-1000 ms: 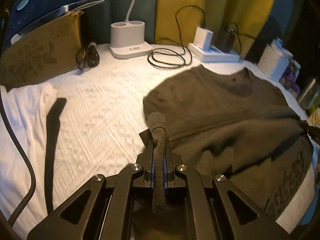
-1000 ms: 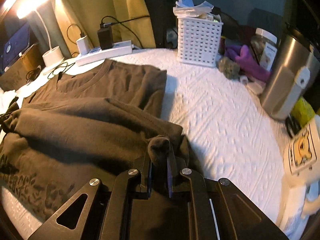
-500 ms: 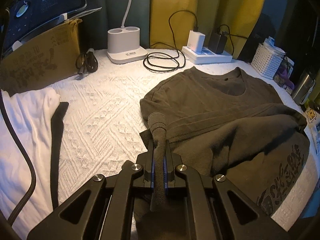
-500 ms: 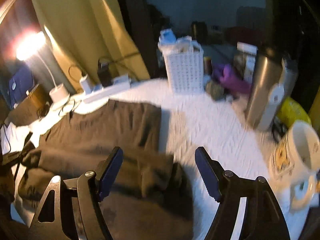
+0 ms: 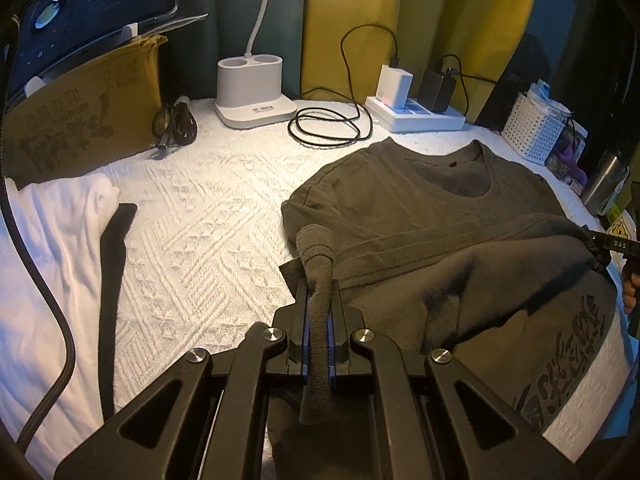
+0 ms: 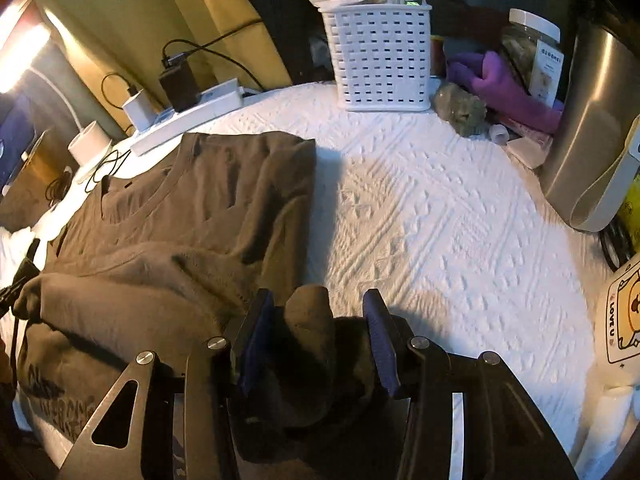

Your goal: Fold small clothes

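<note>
A dark olive t-shirt (image 5: 432,216) lies on the white textured cover (image 5: 192,248), neckline toward the back, its lower half folded up with dark print showing. My left gripper (image 5: 318,292) is shut on a bunched corner of the t-shirt at its left edge. In the right wrist view the t-shirt (image 6: 208,208) fills the left side. My right gripper (image 6: 316,320) is open, its blue pads standing apart on either side of a raised fold of the shirt without pinching it.
White garment (image 5: 52,248) with a black strip at left. Cardboard box (image 5: 80,112), lamp base (image 5: 252,96), coiled cable (image 5: 328,128) and power strip (image 5: 416,116) at the back. White basket (image 6: 380,56), purple cloth (image 6: 504,88), steel tumbler (image 6: 592,136) and mug (image 6: 620,320) at right.
My right gripper opened, letting go of the shirt fold, and now has its open jaws around that fold. My left gripper keeps its hold and has hardly moved.
</note>
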`<state>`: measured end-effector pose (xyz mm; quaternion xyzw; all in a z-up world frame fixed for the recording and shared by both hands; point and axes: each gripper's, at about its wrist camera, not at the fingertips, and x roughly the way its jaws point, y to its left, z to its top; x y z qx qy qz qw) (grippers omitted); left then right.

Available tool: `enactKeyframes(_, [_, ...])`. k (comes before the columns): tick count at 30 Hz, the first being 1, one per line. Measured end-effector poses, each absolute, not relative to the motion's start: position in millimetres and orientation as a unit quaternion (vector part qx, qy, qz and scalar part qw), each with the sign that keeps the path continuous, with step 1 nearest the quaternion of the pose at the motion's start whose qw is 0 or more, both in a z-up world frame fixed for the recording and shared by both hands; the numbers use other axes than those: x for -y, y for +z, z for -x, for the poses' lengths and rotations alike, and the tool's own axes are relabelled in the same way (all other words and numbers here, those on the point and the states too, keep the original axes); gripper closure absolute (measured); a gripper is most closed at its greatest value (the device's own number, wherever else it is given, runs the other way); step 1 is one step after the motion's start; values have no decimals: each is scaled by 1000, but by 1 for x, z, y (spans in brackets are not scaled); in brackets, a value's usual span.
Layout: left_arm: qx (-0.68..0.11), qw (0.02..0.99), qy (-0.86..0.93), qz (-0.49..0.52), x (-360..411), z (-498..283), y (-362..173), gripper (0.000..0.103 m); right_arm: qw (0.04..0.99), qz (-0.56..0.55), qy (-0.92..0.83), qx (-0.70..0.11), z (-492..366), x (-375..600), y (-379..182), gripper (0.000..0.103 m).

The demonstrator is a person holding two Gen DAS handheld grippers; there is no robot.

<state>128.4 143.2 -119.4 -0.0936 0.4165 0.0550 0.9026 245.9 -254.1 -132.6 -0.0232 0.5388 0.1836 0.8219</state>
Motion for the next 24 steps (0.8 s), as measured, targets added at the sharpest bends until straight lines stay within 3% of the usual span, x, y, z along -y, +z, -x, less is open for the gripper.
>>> enactKeyframes(1, [-416,903,55,93,-143,-128,-119,98,824,30,189,-533,-243,252,-130,65])
enactKeyframes(2, [-414,904,55,92,-143,-127,-118,98,826,37,196,-528,-240,250,-128,84])
enactKeyframes(4, [-408,907,55,89,-142,-126,-115,98,832,69,194,-515,-236,244,-121,92])
enactKeyframes(19, [-336,935,77,84,-155,-141,-75,98,889,160,183,-389,-268,218,-44,94])
enactKeyframes(24, [-331,936,91,83,-165,-162,-79,98,898,153,177,-372,-304,215,-43,94])
